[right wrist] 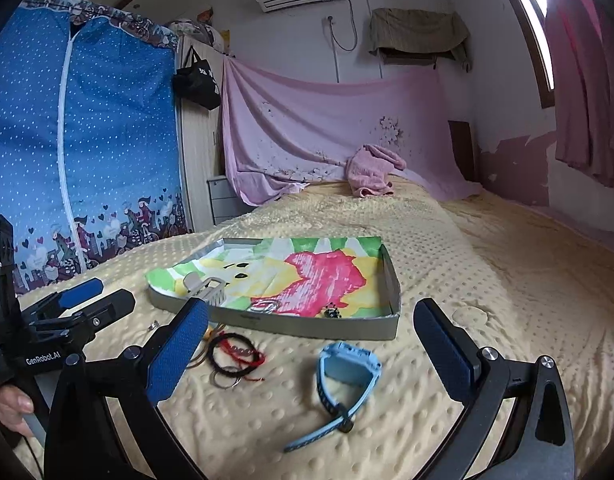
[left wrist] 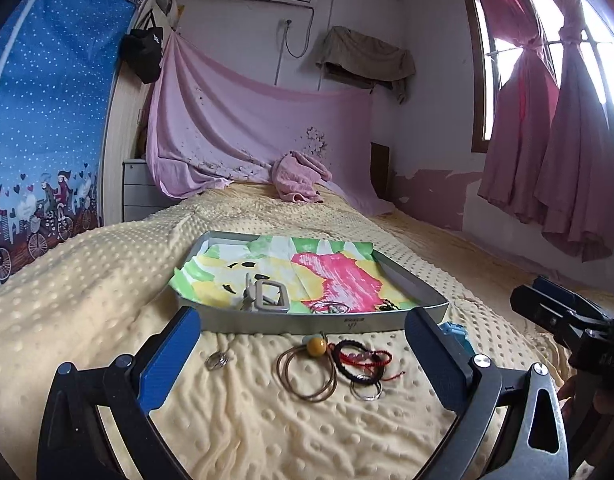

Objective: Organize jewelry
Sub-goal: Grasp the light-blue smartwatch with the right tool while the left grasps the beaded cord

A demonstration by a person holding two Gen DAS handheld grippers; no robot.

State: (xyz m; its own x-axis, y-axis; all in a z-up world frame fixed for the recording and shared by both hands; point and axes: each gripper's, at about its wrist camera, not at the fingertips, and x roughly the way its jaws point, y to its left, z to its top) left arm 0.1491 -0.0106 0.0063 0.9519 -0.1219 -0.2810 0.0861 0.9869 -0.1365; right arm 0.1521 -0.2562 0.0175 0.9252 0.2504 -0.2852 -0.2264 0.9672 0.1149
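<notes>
Left gripper (left wrist: 303, 336) hovers with jaws spread wide and empty; the brown hair ties (left wrist: 307, 376) and black-and-red bracelets (left wrist: 361, 358) lie on the yellow blanket (left wrist: 107, 280) between them, just short of the grey tray (left wrist: 327, 322). Right gripper (right wrist: 311, 334), jaws apart too, frames the blue watch (right wrist: 347, 372).

On the bed (left wrist: 107, 280) the tray (left wrist: 323, 322) lies ahead of my tools; a buckle (left wrist: 271, 298) and rings lie in it. Before it lie the bracelets (left wrist: 359, 360), a watch (right wrist: 347, 372) to their right
</notes>
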